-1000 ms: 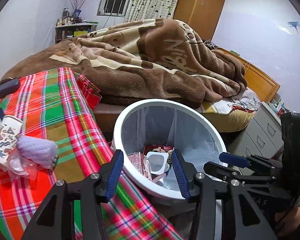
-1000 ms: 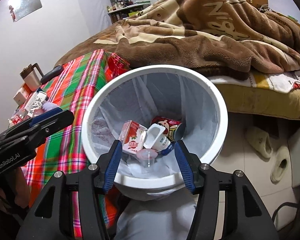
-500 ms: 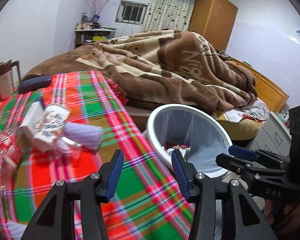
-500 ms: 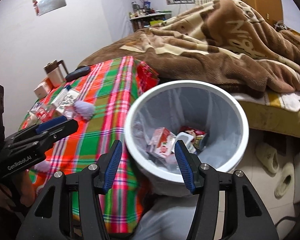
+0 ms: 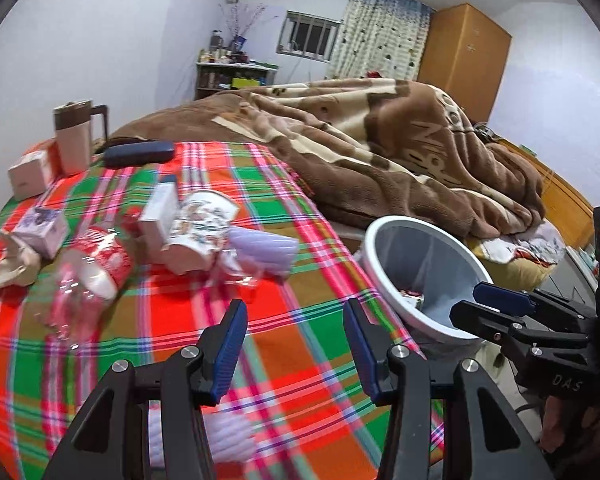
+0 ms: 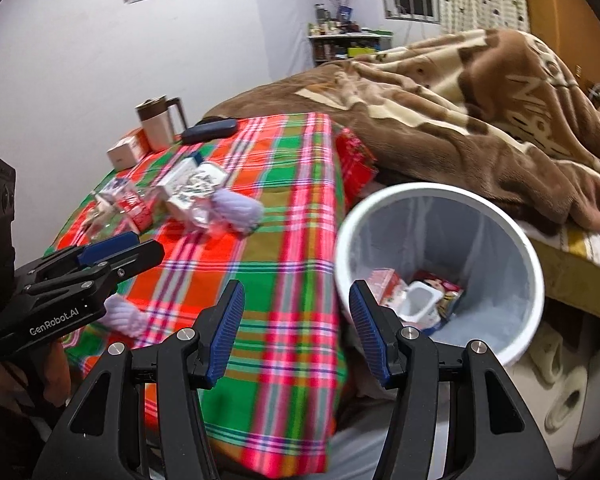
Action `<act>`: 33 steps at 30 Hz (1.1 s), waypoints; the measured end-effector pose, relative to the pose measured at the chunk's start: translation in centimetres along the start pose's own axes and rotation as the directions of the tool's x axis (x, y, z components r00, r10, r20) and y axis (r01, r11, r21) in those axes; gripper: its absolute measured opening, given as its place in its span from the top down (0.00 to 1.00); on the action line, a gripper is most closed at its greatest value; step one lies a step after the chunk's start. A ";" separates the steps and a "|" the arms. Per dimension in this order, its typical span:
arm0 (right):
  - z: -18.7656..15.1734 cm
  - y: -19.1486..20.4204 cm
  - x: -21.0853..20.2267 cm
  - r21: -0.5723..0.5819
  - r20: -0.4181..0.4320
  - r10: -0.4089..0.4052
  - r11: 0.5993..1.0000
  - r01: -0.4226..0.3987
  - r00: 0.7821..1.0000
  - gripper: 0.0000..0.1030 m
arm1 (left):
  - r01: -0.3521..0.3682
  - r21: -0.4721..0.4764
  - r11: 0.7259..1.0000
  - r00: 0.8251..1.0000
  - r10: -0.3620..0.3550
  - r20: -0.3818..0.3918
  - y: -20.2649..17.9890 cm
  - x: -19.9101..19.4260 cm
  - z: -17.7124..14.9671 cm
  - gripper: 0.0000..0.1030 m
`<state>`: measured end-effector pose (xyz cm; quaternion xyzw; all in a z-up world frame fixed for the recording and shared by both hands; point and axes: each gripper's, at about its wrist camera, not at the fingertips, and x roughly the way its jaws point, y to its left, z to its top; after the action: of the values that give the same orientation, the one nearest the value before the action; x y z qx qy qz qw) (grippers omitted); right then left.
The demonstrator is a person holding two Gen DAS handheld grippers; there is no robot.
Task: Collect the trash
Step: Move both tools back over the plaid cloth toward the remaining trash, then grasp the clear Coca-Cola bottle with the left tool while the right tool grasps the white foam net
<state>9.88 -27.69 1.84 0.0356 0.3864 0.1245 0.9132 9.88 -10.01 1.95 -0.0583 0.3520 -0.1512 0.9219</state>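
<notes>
A white trash bin (image 5: 456, 256) (image 6: 532, 256) with a clear liner stands beside the plaid-covered table (image 5: 308, 344) (image 6: 296, 256) and holds cartons and wrappers (image 6: 420, 304). On the table lie a patterned carton (image 5: 200, 228) (image 6: 196, 188), a lilac ribbed cup (image 5: 266, 250) (image 6: 238, 210), a clear bottle with a red label (image 5: 88, 280) (image 6: 128, 210), a small box (image 5: 40, 228) and crumpled paper (image 5: 14, 264). My left gripper (image 5: 296, 344) (image 6: 116, 252) is open and empty over the table. My right gripper (image 6: 296, 328) (image 5: 488, 304) is open and empty at the table edge next to the bin.
A mug with a brown lid (image 5: 74, 136), a pink box (image 5: 30, 172) and a dark case (image 5: 140, 152) stand at the table's far end. Another lilac cup (image 5: 228, 436) lies near my left gripper. A bed with a brown blanket (image 5: 400, 148) lies behind. Slippers (image 6: 560, 368) lie on the floor.
Both grippers have swung left, away from above the bin and toward the table. More of the tabletop trash has come into view. Both stay open and empty.
</notes>
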 end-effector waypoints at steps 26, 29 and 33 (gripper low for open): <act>2.2 8.1 2.6 -0.171 -0.038 0.101 0.980 -0.106 0.994 0.46 | -0.187 -0.119 0.975 0.980 0.194 0.043 8.7 -4.4 -1.2 0.52; 2.3 8.4 3.1 -0.176 -0.044 0.107 0.978 -0.113 0.993 0.46 | -0.200 -0.117 0.973 0.978 0.206 0.041 9.3 -4.1 -0.9 0.52; 2.7 8.7 4.1 -0.177 -0.056 0.118 0.976 -0.126 0.991 0.46 | -0.221 -0.112 0.969 0.974 0.226 0.029 10.3 -3.4 -0.5 0.52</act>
<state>12.80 -18.18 2.28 -0.0261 0.3911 0.2155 0.8944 9.58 0.82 1.53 -0.0712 0.3446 -0.0257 0.9357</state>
